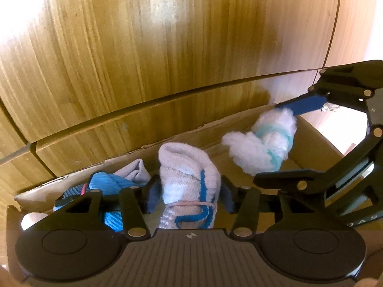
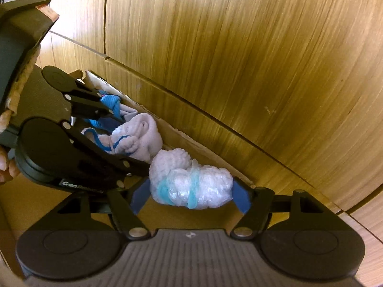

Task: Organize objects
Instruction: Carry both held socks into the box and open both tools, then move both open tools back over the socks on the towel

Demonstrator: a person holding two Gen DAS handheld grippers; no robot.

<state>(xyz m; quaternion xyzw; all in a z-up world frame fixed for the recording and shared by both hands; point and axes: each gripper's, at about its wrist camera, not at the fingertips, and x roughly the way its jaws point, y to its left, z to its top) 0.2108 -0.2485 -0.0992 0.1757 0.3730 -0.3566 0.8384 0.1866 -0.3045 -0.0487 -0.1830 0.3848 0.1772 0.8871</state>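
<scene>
My left gripper (image 1: 189,196) is shut on a rolled white sock bundle with blue trim (image 1: 189,179), bound by a thin band, held over a cardboard box (image 1: 167,141). My right gripper (image 2: 191,197) is shut on a fluffy white bundle with pale turquoise stripes (image 2: 191,181). It holds this over the same box (image 2: 182,135), just right of the left gripper. The fluffy bundle (image 1: 263,143) and one blue right fingertip (image 1: 304,104) show in the left wrist view. The left gripper (image 2: 134,153) and its sock bundle (image 2: 138,138) show in the right wrist view.
A bright blue rolled sock (image 1: 107,181) and a pale grey one (image 1: 136,172) lie in the box at the left. The box stands against wooden cabinet fronts (image 1: 167,47) with a drawer seam. The box's torn rim (image 2: 95,76) lies behind the left gripper.
</scene>
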